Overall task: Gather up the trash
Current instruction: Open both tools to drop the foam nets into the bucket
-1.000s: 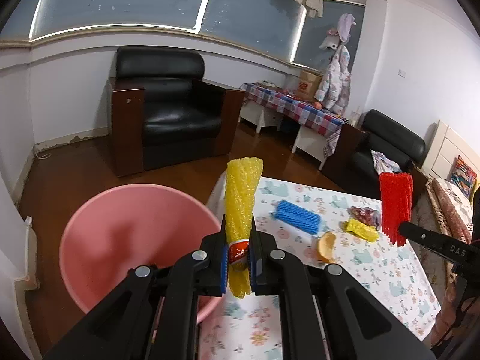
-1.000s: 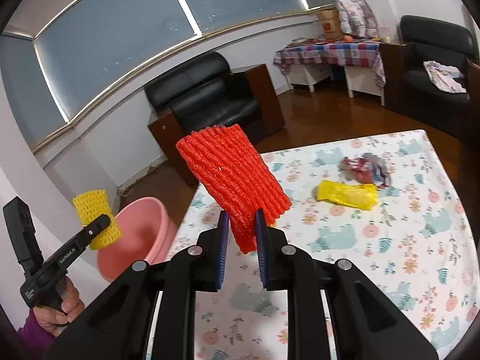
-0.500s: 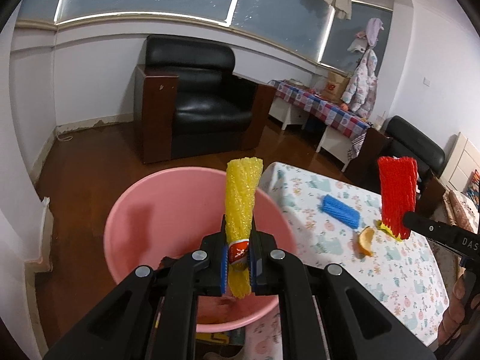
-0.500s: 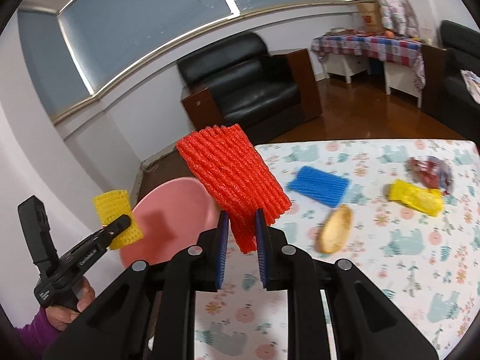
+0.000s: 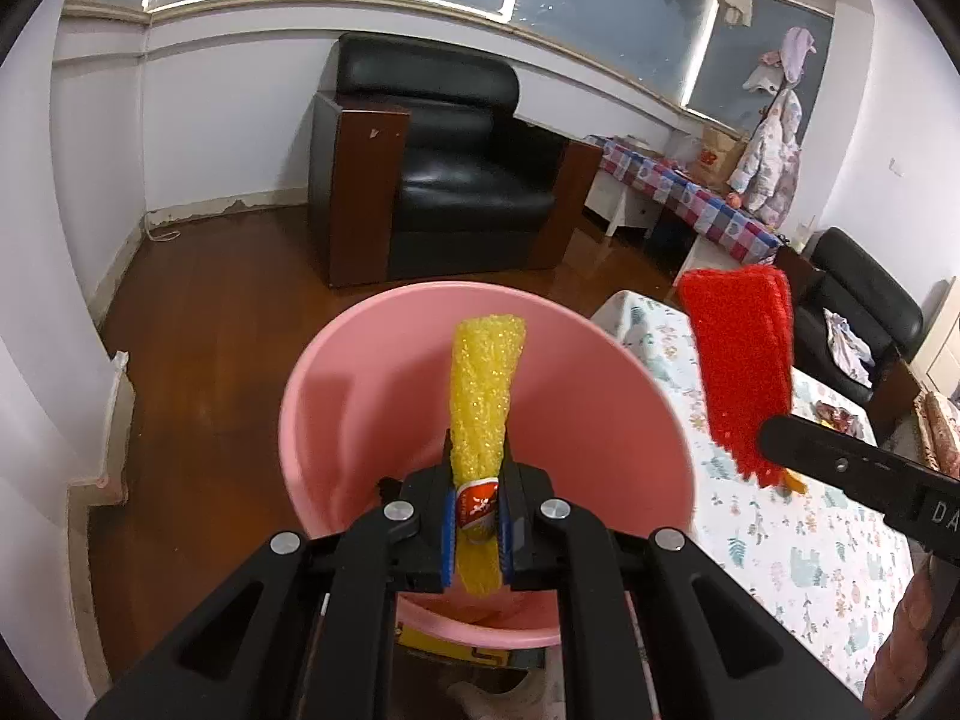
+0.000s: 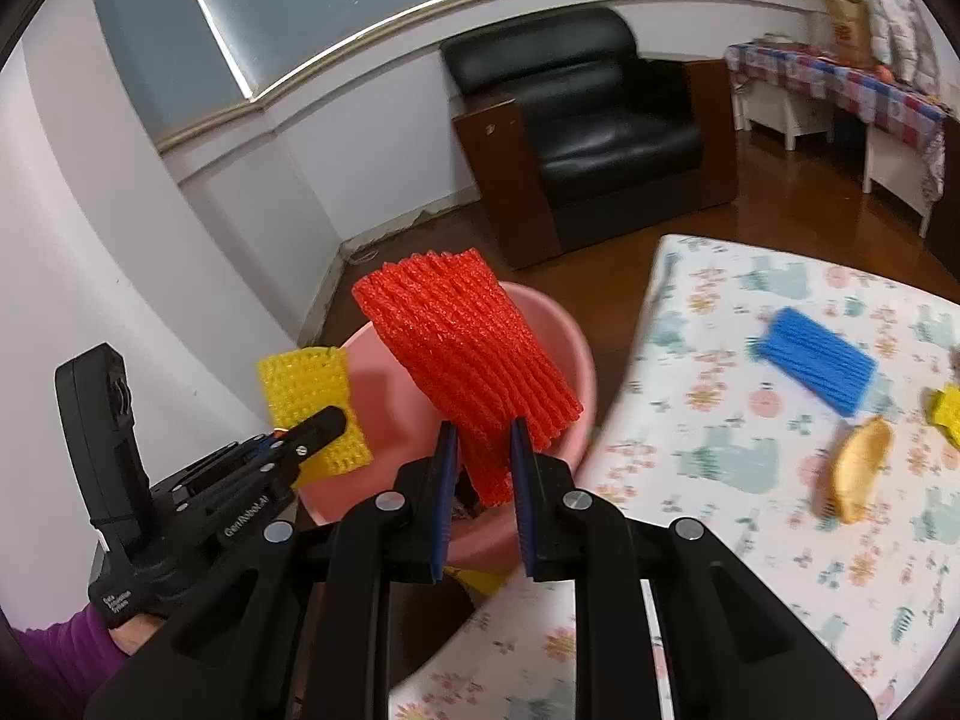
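Note:
My left gripper is shut on a yellow foam net that stands up over the mouth of the pink basin. My right gripper is shut on a red foam net, held above the basin's table-side rim. In the right wrist view the left gripper with its yellow foam net hangs at the basin's left side. In the left wrist view the red foam net and the right gripper's finger show at the right. Dark scraps lie at the basin's bottom.
The basin sits beside a table with a floral cloth. On it lie a blue foam net, an orange peel and a yellow scrap. A black armchair stands behind on the wooden floor. A purple sleeve shows lower left.
Both grippers swung left from over the table to the pink basin. The yellow net now hangs over the basin's inside, and the red net has come to its rim.

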